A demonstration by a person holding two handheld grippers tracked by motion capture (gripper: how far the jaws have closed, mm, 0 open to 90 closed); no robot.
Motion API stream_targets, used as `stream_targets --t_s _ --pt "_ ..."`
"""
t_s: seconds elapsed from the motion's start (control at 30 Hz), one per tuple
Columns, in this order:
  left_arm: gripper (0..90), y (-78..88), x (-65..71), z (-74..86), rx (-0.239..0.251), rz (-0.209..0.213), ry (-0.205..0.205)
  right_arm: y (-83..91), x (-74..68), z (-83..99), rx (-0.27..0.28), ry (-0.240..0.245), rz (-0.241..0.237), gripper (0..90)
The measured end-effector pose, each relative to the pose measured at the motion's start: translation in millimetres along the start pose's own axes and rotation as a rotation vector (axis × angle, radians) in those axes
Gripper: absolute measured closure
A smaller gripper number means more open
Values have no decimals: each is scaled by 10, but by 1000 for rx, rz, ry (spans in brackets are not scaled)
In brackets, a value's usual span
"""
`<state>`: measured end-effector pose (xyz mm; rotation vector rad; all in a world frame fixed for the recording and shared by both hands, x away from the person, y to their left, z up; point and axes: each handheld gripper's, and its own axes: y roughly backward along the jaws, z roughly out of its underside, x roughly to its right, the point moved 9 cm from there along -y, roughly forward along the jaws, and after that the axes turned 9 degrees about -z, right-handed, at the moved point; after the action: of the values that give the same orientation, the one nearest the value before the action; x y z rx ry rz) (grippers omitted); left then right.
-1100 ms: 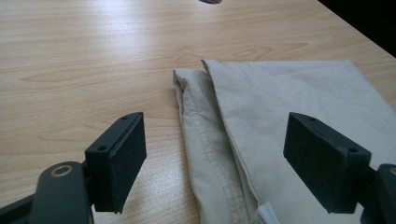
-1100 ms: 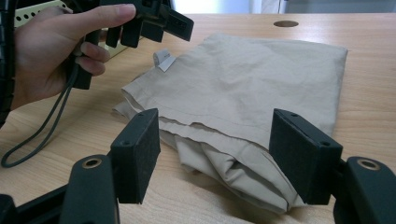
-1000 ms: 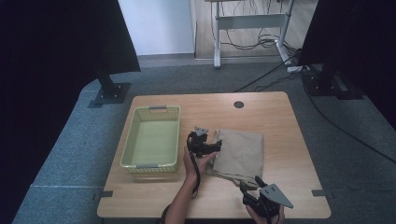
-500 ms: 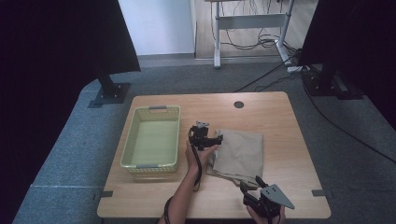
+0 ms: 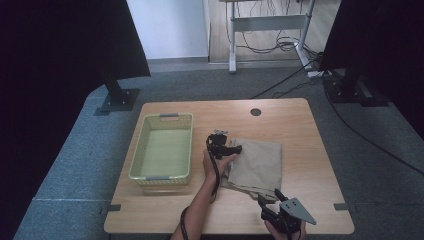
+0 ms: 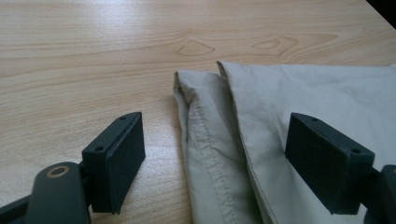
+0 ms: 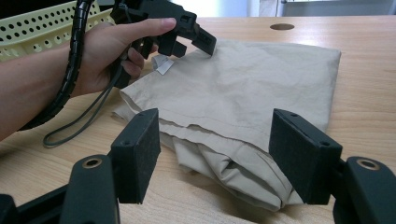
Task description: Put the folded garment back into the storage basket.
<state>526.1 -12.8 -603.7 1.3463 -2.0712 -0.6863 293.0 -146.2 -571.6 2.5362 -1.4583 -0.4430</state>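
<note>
Cloth [image 5: 257, 162], folded beige, lies mid-table just right of basket [image 5: 161, 147]. Left gripper [image 6: 233, 149] jaws apart, straddling its far-left corner hem; right gripper [image 7: 215, 156] jaws apart at near edge. Step: approach for grasp. Next, prob: both lower & pinch.

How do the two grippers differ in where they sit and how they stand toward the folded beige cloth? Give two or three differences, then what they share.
The left gripper is at the cloth's far left corner, near the basket; the right gripper sits at the cloth's near edge, by the table's front. The left gripper's jaws straddle a stitched edge; the right gripper's jaws frame the bunched layers from in front. Both stand open, gripping nothing.
</note>
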Motion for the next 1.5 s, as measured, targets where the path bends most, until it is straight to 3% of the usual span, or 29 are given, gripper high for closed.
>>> stream_targets --t_s 0.5,0.57,0.6,0.7,0.73,0.77,0.8,0.83,0.87,0.9,1.07,1.13,1.23,1.5 --pt "209 -43 53 -13 -7 -28 -34 -19 -13 9 -6 1 1 338" --pt "223 -48 54 -15 -11 -45 -40 -20 -18 9 -7 3 1 338" --pt "241 -57 61 -17 -17 -75 -58 -19 -17 9 -7 4 2 338" --pt "248 -57 61 -17 -17 -75 -58 -19 -16 10 -7 3 1 338" --pt "248 -73 67 -28 -18 -115 -80 -19 -16 10 -7 3 1 338" --pt "330 -73 67 -28 -18 -115 -80 -19 -16 10 -7 3 1 338" --pt "330 -73 67 -28 -18 -115 -80 -13 -12 5 -4 2 3 338" --pt "330 -89 101 -37 -24 -135 -119 -13 -12 5 -4 2 3 338" --pt "424 -94 115 -38 -27 -140 -134 -7 -9 1 -2 1 4 339" --pt "452 -99 125 -39 -26 -149 -149 -6 -8 0 -1 2 4 338" --pt "566 -101 169 -45 -9 -168 -197 -2 -2 1 -1 1 5 339" --pt "672 -96 184 -50 6 -167 -220 6 5 2 2 0 6 342" --pt "754 -90 189 -56 13 -160 -221 11 11 -4 6 -1 8 343" --pt "839 -61 183 -53 28 -143 -225 16 12 -7 11 0 10 344"
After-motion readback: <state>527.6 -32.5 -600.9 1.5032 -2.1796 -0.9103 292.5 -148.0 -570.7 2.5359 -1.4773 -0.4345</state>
